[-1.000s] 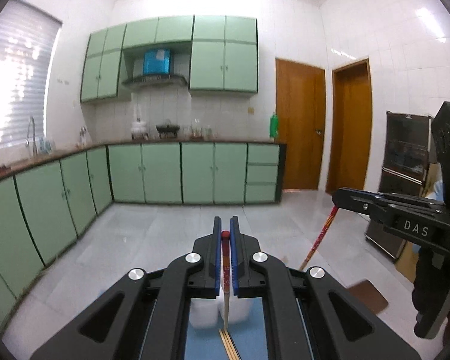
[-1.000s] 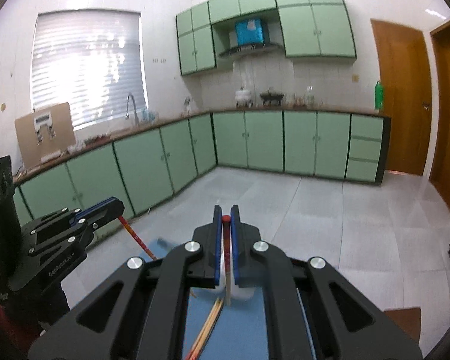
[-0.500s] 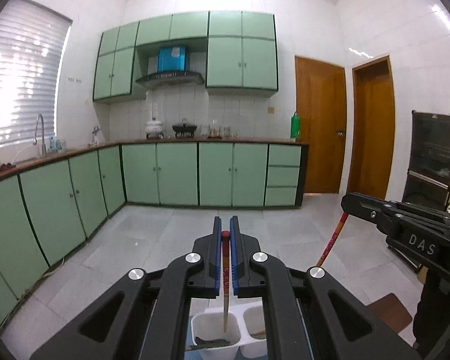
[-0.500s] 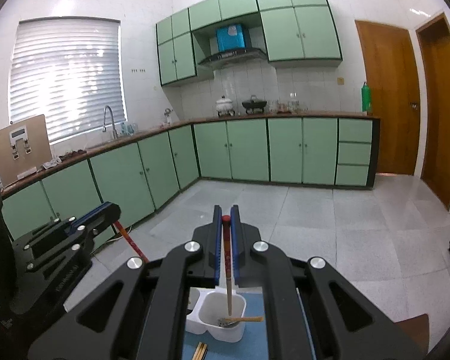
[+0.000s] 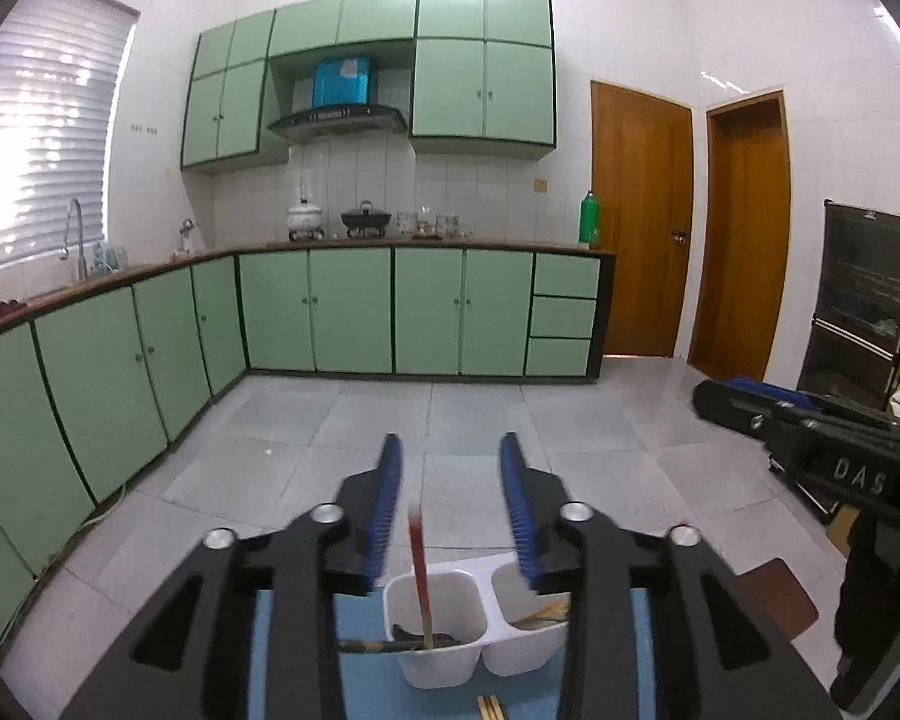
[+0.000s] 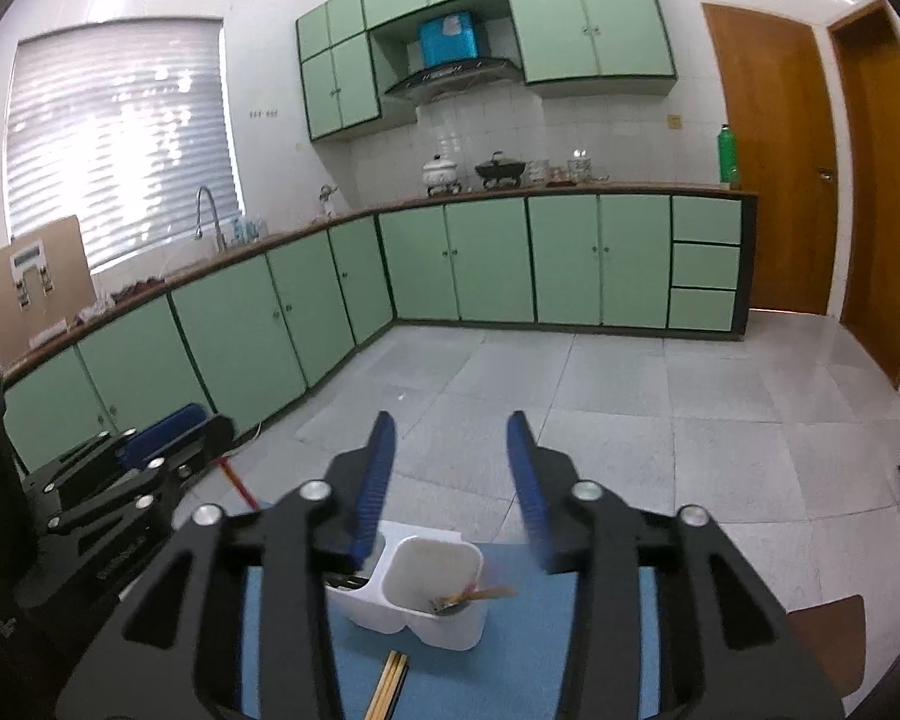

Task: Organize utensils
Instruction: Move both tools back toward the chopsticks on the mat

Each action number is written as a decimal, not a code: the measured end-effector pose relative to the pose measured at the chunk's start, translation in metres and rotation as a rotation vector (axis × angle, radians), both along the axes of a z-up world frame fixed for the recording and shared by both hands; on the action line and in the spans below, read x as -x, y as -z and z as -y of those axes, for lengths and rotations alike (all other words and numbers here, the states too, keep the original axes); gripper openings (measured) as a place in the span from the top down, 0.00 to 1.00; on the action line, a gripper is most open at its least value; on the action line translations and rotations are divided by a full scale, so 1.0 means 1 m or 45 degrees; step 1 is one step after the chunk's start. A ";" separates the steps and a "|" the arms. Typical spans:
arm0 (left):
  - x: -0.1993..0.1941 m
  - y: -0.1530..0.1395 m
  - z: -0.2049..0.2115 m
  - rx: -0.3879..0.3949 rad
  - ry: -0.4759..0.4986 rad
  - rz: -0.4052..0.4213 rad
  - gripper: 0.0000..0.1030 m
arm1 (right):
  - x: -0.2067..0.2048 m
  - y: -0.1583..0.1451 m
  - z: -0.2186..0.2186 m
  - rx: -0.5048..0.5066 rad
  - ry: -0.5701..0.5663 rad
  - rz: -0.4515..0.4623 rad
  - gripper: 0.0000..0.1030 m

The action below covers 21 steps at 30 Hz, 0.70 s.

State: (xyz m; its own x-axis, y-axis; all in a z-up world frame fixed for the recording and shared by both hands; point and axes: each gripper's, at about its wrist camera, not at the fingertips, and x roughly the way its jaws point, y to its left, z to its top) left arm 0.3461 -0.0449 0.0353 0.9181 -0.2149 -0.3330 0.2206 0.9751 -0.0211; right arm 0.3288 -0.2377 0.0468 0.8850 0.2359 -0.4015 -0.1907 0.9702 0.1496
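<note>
A white two-compartment utensil holder [image 5: 450, 630] stands on a blue mat [image 5: 360, 678]. My left gripper [image 5: 450, 501] is open above it, and a red-tipped chopstick [image 5: 420, 576] stands free in the holder's left compartment, among dark utensils. My right gripper [image 6: 450, 480] is open and empty above the same holder [image 6: 432, 594], whose right compartment holds wooden chopsticks [image 6: 480, 594] and a spoon. A pair of wooden chopsticks [image 6: 387, 684] lies on the mat in front of the holder. Each gripper shows in the other's view, the left [image 6: 168, 438] and the right [image 5: 744, 399].
Green kitchen cabinets [image 5: 354, 312] line the far wall and left side beyond a tiled floor. Two wooden doors [image 5: 642, 228] stand at the right. A black oven cabinet [image 5: 858, 312] is at the far right. A brown stool top [image 5: 774, 600] sits right of the mat.
Both grippers have opened. The chopstick held in the left gripper has dropped into the holder's left compartment; the right gripper's chopstick has dropped into the right compartment.
</note>
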 end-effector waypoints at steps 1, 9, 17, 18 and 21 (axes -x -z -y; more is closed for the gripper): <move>0.008 -0.003 -0.002 0.001 -0.004 0.009 0.60 | 0.006 -0.002 0.004 -0.005 0.011 0.012 0.55; 0.081 0.008 -0.021 0.012 -0.051 0.041 0.36 | 0.083 0.008 0.029 -0.003 0.106 0.077 0.24; 0.138 0.069 -0.033 -0.011 -0.087 -0.092 0.25 | 0.157 0.061 0.026 0.012 0.115 0.010 0.12; 0.142 0.075 -0.033 -0.014 -0.084 -0.110 0.24 | 0.163 0.071 0.023 0.020 0.116 -0.014 0.12; 0.159 0.107 -0.034 -0.063 -0.098 -0.194 0.24 | 0.177 0.100 0.014 0.020 0.102 -0.092 0.12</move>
